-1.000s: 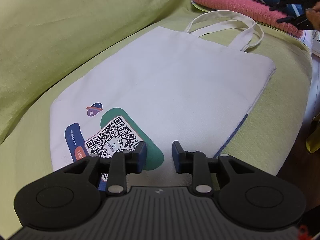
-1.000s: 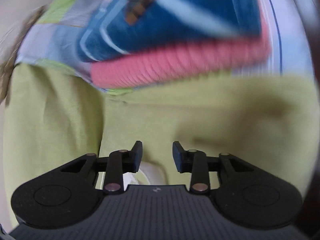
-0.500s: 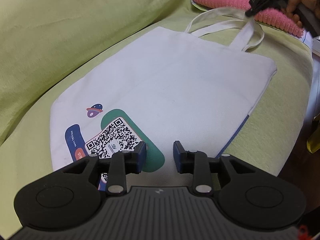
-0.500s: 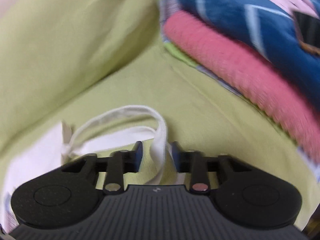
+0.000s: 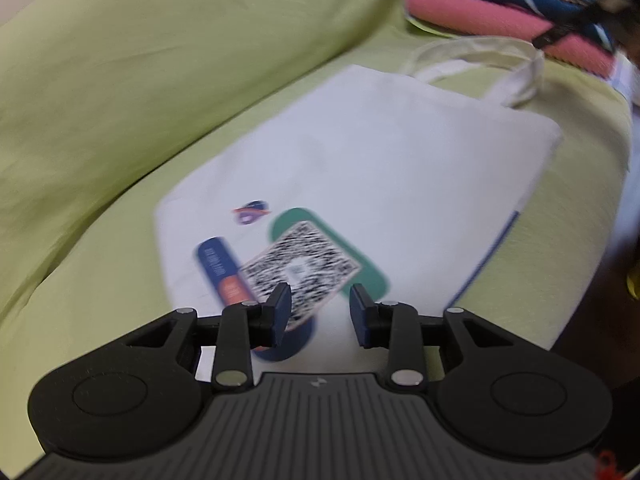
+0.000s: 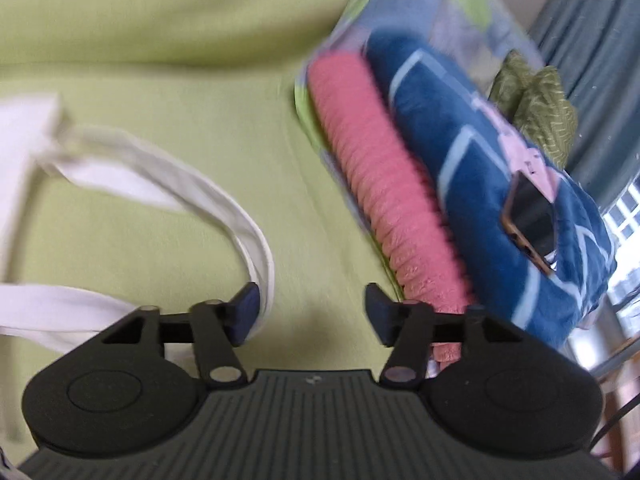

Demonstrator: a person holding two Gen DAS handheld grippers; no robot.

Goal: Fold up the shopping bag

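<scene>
A white cloth shopping bag (image 5: 380, 152) lies flat on a green sofa seat, with a QR-code print (image 5: 300, 272) near its bottom and its handles (image 5: 480, 52) at the far end. My left gripper (image 5: 320, 312) is open and empty, just above the bag's bottom edge. My right gripper (image 6: 312, 312) is open and empty, beside the looped white handles (image 6: 224, 204), which curl past its left finger (image 6: 244, 312). In the left wrist view the right gripper (image 5: 560, 32) shows blurred by the handles.
Folded pink (image 6: 384, 200) and blue (image 6: 500, 200) blankets are stacked right of the handles, with a phone (image 6: 528, 220) on top. The green sofa backrest (image 5: 160, 60) rises on the left. The seat's front edge (image 5: 592, 240) drops off at the right.
My right gripper has opened wider and swung right, so the handle now lies by its left finger instead of between the fingers. My left gripper has moved, and the bag sits further ahead.
</scene>
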